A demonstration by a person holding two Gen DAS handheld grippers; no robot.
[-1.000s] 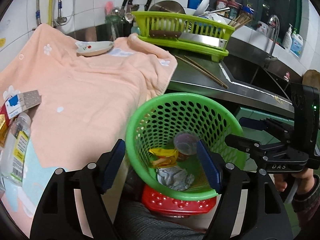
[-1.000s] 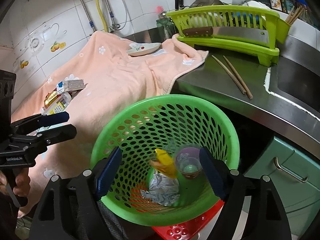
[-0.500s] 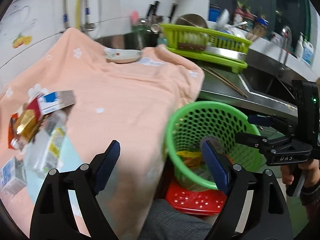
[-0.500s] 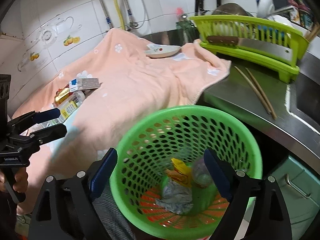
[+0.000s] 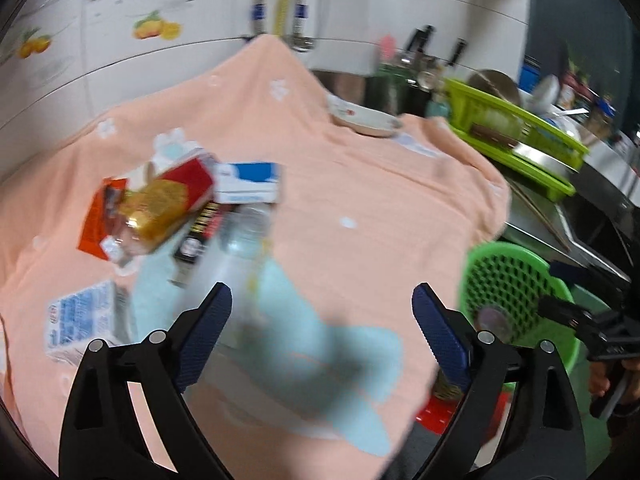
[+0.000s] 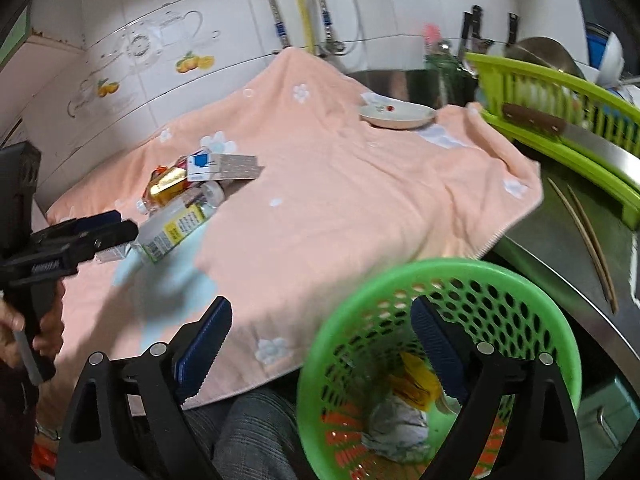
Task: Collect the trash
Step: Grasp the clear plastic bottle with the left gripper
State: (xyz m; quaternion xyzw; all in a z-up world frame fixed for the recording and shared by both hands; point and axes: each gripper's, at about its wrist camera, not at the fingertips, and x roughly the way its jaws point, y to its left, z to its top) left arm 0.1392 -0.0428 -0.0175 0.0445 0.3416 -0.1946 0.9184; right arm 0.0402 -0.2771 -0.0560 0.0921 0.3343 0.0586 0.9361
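Note:
A pile of trash lies on the peach towel: a clear plastic bottle, a blue-and-white box, a gold wrapper, a red packet and a small carton. My left gripper is open and empty just in front of the bottle. The green basket holds crumpled paper and a yellow wrapper. My right gripper is open and empty, at the basket's left rim. The bottle and box also show in the right wrist view.
A white dish sits at the towel's far edge. A green dish rack with a cleaver stands on the steel counter at right, chopsticks beside it. A red stool is under the basket. Tiled wall and pipes behind.
Both grippers have swung left, away from the basket and toward the trash pile on the towel. Both stay open and empty. The left view is blurred by motion.

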